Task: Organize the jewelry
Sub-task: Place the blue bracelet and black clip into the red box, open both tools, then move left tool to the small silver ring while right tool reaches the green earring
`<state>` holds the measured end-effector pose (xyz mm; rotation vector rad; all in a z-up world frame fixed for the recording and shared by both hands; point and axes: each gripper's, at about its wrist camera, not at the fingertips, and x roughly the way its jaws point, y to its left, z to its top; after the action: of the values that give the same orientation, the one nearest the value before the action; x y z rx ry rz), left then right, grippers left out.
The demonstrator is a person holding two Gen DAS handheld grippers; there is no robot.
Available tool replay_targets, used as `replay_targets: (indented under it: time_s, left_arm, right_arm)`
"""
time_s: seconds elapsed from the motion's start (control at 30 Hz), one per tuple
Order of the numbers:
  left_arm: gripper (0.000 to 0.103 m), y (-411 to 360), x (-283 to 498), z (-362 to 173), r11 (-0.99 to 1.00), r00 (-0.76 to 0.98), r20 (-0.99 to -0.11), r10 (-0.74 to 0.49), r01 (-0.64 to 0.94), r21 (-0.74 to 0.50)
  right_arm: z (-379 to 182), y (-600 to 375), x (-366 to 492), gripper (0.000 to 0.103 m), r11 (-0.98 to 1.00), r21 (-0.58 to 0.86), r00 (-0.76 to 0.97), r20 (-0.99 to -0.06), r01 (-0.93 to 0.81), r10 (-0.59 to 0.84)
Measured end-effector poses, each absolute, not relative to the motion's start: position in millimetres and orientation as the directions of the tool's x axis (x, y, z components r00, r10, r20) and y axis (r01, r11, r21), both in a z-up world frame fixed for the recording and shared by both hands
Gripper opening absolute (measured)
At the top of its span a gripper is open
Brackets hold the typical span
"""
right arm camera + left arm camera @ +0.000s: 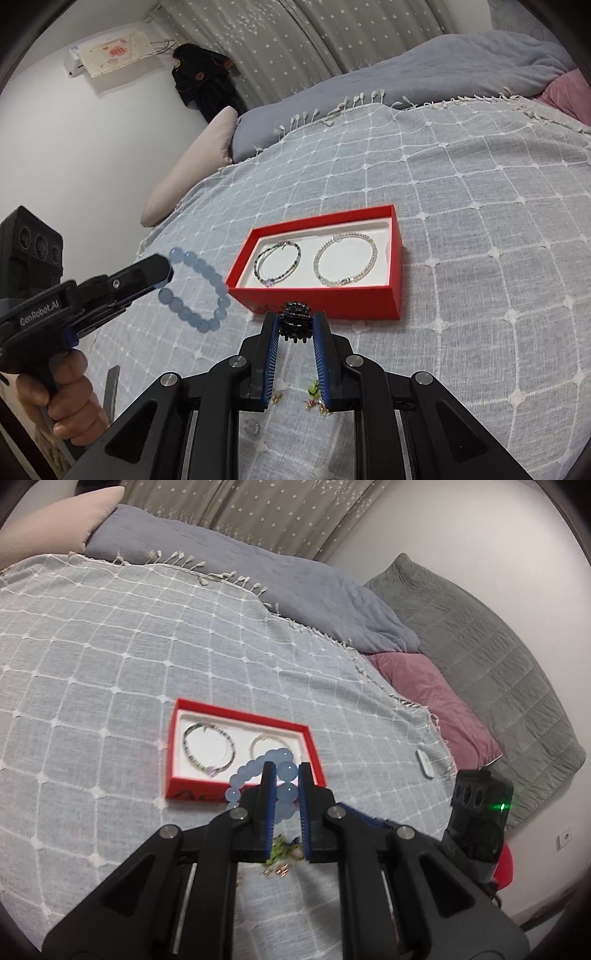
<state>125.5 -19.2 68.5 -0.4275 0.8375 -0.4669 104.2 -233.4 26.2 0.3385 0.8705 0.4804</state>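
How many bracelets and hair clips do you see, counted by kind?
Bracelets: 3 (pale blue round-bead bracelet in left gripper; dark multicoloured bead bracelet and clear bead bracelet in red cardboard box)
Hair clips: 1 (black claw clip in right gripper)
Total: 4

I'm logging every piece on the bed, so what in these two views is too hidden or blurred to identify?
- Small green and gold pieces: left wrist view, blurred and half covered by the left gripper.
- Same pieces, right wrist view: tiny, partly behind the right gripper.
- Small silvery item: right wrist view, too small.
- Red box front print: hidden by the black hair claw.
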Motion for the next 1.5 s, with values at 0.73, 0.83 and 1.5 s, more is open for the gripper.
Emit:
replay_targets:
  time_s: [0.73,0.83,1.5]
  left_arm:
    - [0.036,-1.8,146.2,35.9,0.895,0.627,-0.666,-0.404,0.12,-0.43]
    - [0.036,-0.6,138.9,25.2,0.888,0.602,-0.683,-0.414,0.102,-0.449]
    - [0.04,-17.3,66.3,-3.1,0.927,0.523,-0.769,-0.367,0.134,-0.35]
  right_arm:
    - [27.8,-253.4,146.5,0.047,0.86,0.485,0.625,-0.625,-0.159,0.468]
    - [27.3,-263.5,137.8,0.047,0.867,0.482,0.621,-0.643,-0.125,0.447]
    - [19.4,-276.7,64.3,0.046,0.911,0.405,0.57,-0.734,-0.07,0.37]
